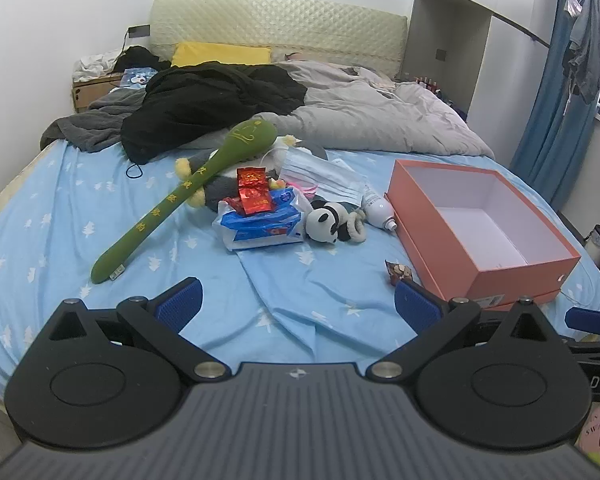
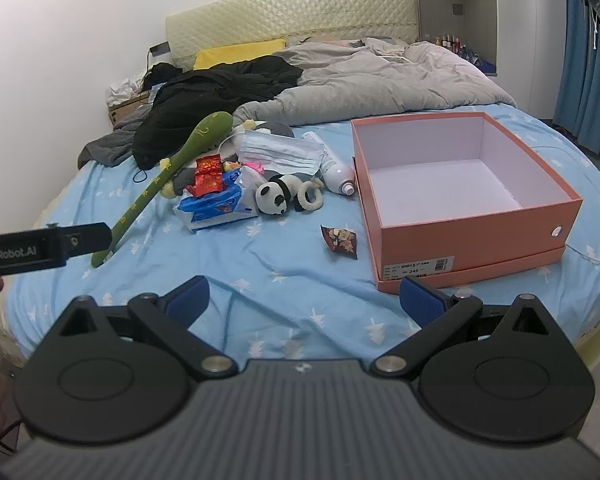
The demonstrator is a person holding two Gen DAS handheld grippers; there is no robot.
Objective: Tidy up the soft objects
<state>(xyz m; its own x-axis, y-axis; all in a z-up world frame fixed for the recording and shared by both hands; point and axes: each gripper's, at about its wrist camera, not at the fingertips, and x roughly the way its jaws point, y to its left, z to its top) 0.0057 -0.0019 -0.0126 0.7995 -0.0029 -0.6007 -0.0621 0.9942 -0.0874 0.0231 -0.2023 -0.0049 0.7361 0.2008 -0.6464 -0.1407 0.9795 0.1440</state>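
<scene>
A pile of things lies mid-bed: a long green plush stick [image 1: 188, 194] [image 2: 168, 172], a small panda plush [image 1: 329, 222] [image 2: 274, 198], a face mask [image 1: 320, 172] [image 2: 280, 152], a blue-and-white tissue pack [image 1: 260, 226] [image 2: 216, 208] with red packets on it, and a white bottle [image 1: 378, 210] [image 2: 336, 174]. An open, empty orange box [image 1: 512, 276] [image 2: 472, 240] stands to their right. My left gripper [image 1: 298, 306] is open and empty, above the sheet in front of the pile. My right gripper [image 2: 304, 300] is open and empty near the box's front corner.
A small brown snack packet [image 1: 398, 272] [image 2: 340, 240] lies on the blue sheet [image 1: 60, 220] [image 2: 280, 280] by the box. Black clothes [image 1: 212, 100] and a grey duvet [image 1: 380, 120] cover the far half of the bed. Blue curtains [image 1: 560, 100] hang at right.
</scene>
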